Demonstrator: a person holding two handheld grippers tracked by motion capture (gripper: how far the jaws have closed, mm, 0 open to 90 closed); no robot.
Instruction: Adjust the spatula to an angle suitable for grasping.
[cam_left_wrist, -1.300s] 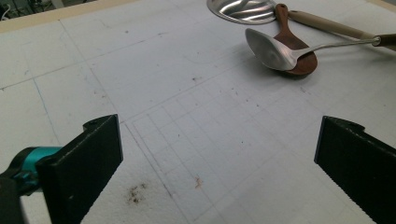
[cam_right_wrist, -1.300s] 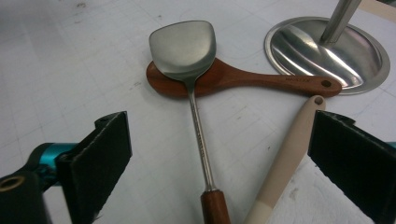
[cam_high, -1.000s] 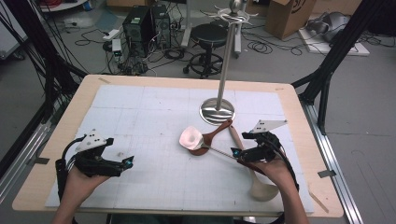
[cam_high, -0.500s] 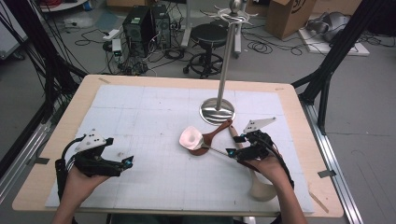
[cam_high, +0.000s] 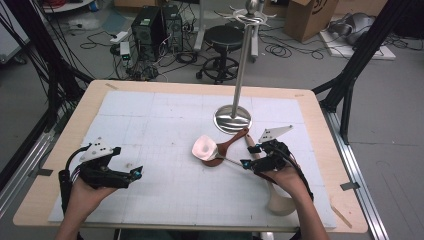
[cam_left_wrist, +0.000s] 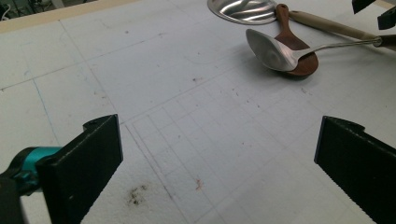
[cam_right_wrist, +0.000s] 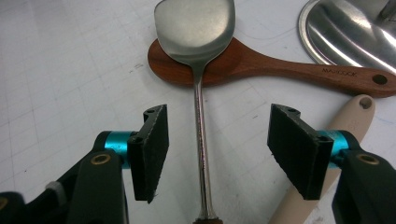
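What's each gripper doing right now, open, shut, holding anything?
Left gripper: open, nothing between its jaws.
Right gripper: open, jaws have just been closing around the metal spoon handle, pads not touching it yet.

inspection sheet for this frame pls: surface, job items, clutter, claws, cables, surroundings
Surface: white gridded mat, specks near left claw.
Job's things: metal spatula, head on wooden spoon; beige spatula beside.
Clutter: rack stand base.
Grippers: right claw straddles the spatula handle, has just been closing, pads not touching; left claw open, nothing between.
Cables: black cable on the left claw.
Surroundings: stool, computers, box.
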